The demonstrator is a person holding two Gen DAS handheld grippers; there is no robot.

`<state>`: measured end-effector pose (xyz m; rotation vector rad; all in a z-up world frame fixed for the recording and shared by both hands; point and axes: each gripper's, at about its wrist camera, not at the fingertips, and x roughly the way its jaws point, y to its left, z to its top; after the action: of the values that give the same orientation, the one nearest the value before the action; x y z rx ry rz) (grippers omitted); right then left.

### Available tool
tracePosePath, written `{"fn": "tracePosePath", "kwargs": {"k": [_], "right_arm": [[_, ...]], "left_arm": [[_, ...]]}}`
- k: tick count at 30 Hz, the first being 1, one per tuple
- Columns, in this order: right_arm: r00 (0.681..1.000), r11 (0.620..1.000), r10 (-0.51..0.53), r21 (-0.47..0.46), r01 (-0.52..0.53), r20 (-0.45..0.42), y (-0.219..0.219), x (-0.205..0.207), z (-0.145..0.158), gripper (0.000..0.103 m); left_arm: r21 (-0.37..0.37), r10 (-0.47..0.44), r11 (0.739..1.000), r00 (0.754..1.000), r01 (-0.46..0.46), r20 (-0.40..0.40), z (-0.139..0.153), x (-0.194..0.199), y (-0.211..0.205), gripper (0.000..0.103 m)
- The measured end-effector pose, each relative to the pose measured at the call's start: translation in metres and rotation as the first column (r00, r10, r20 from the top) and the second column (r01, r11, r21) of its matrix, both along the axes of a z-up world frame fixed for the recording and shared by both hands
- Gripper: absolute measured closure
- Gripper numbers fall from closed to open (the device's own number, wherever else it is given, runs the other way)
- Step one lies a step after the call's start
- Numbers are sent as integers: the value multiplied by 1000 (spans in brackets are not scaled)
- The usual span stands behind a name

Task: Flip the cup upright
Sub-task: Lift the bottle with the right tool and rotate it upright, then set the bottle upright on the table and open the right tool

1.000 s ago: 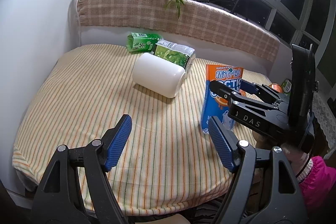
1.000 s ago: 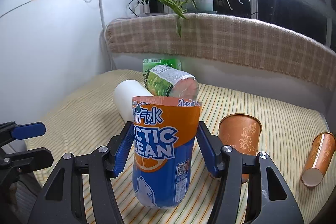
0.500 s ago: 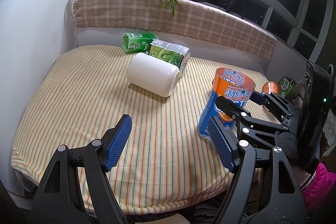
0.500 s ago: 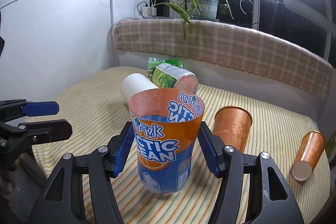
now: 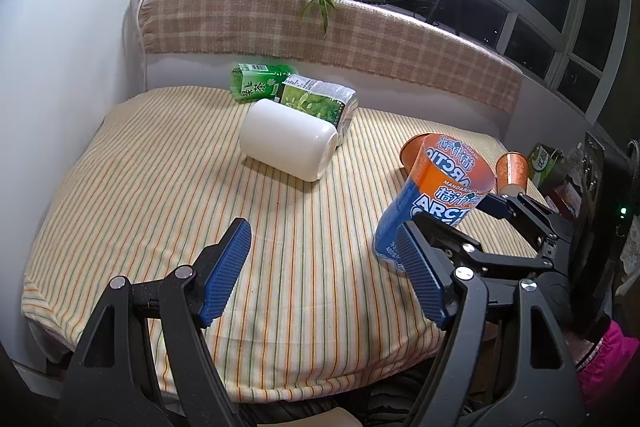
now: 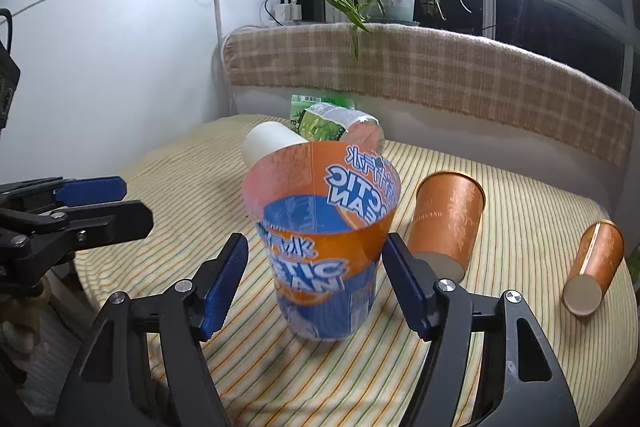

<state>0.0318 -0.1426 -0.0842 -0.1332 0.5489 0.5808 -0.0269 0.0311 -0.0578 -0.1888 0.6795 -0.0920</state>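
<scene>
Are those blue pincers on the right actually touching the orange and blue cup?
Apart. In the right wrist view the right gripper stands open around the orange and blue cup, with striped cloth visible between each blue pad and the cup's wall.

The left gripper (image 5: 322,273) points forward over the near edge of the table, its two blue-padded fingers (image 5: 225,269) spread wide with nothing between them. Its black frame fills the near bottom of the left wrist view. In the right wrist view it shows at the far left, seen from the side.

The right gripper (image 6: 316,281) also points forward, jaws apart, one blue pad on each side of the orange and blue cup (image 6: 326,239); small gaps show between pads and cup wall, so no firm grip can be told. In the left wrist view it lies to the right, with a pink sleeve (image 5: 604,367) behind it at the near right.
</scene>
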Motion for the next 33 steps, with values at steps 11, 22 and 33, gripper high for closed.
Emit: {"fn": "tracePosePath", "kwargs": {"k": [11,22,33], "right_arm": [[995,993,-101,66,101,-1,-50,-41,17,28],[956,957,-277,114,266,99,-74,-62,40,21],[922,926,-368,139,351,120,-77,-64,45,15]], "left_arm": [[73,15,997,983,-29,181,20,-18,-13,26],[117,44,989,944,-86,327,37,-30,-22,0],[153,56,981,929,-119,365,39,-37,-25,0]]}}
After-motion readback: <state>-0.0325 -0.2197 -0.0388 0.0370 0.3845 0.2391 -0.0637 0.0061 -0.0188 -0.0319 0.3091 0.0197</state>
